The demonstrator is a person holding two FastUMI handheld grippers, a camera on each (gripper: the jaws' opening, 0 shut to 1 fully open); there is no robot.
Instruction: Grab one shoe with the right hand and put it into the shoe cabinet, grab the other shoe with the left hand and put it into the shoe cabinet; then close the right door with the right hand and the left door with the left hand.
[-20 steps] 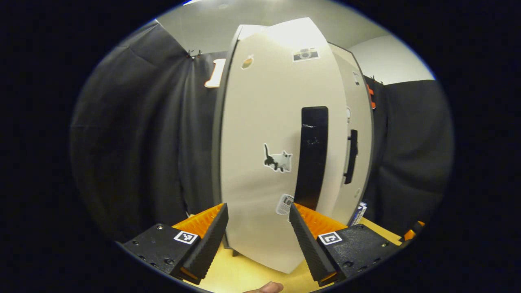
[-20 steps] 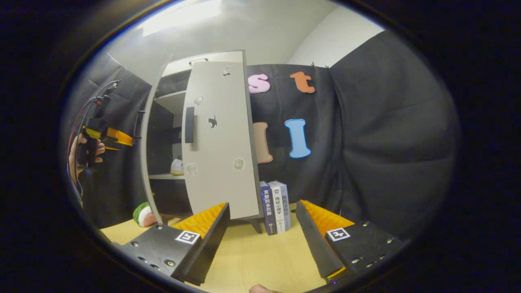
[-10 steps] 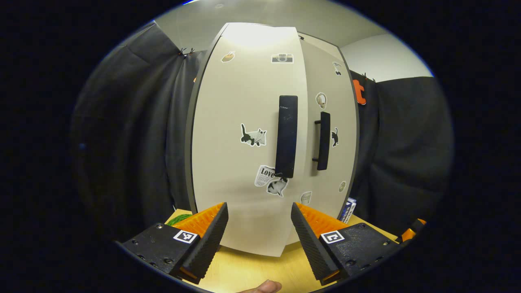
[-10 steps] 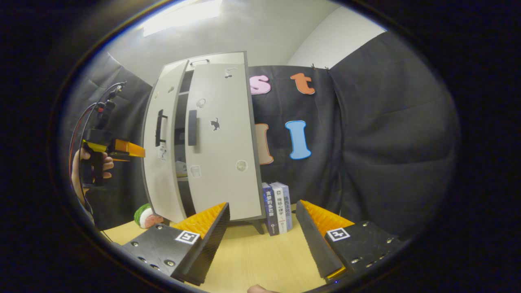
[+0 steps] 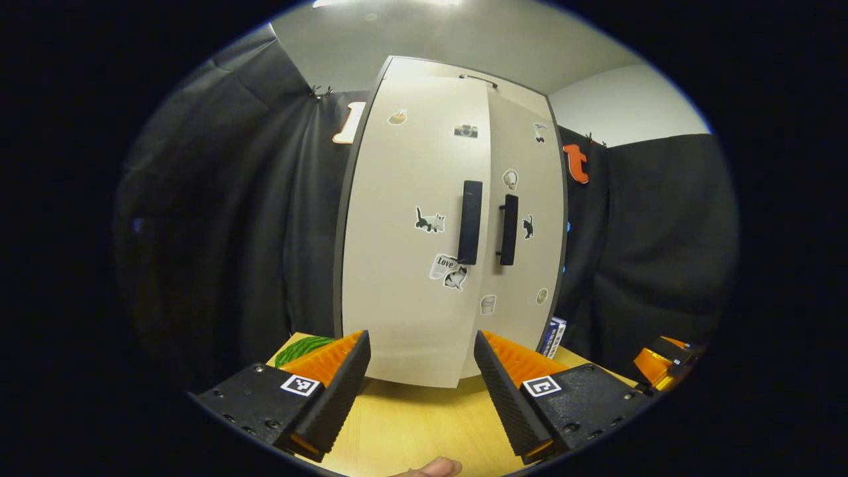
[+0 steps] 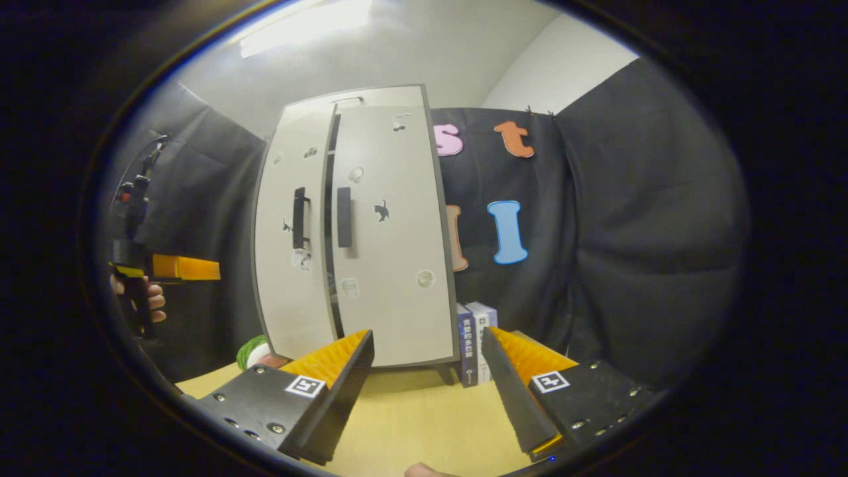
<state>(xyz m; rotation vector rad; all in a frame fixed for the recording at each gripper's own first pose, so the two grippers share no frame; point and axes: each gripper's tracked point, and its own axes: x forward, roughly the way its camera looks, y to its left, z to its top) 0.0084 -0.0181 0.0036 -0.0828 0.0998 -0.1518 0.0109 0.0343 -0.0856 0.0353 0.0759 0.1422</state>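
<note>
The white shoe cabinet (image 5: 450,225) stands on the wooden table with both doors swung in. In the right gripper view a thin dark gap runs between the left door (image 6: 291,238) and the right door (image 6: 391,232). The shoes are hidden behind the doors. My left gripper (image 5: 421,391) is open and empty, a short way back from the left door (image 5: 411,225) and its black handle (image 5: 470,222). It shows again as the left gripper (image 6: 199,268), held by a hand, left of the cabinet. My right gripper (image 6: 427,391) is open and empty, in front of the right door.
Upright books (image 6: 474,341) lean by the cabinet's right side. A watermelon toy (image 6: 255,348) lies at its left foot, seen again as the watermelon toy (image 5: 305,348). The right gripper's body (image 5: 662,361) sits at the far right over the table (image 5: 411,437).
The left door swung from wide open to almost shut against the right door. My left gripper drew back from it. The right gripper barely moved.
</note>
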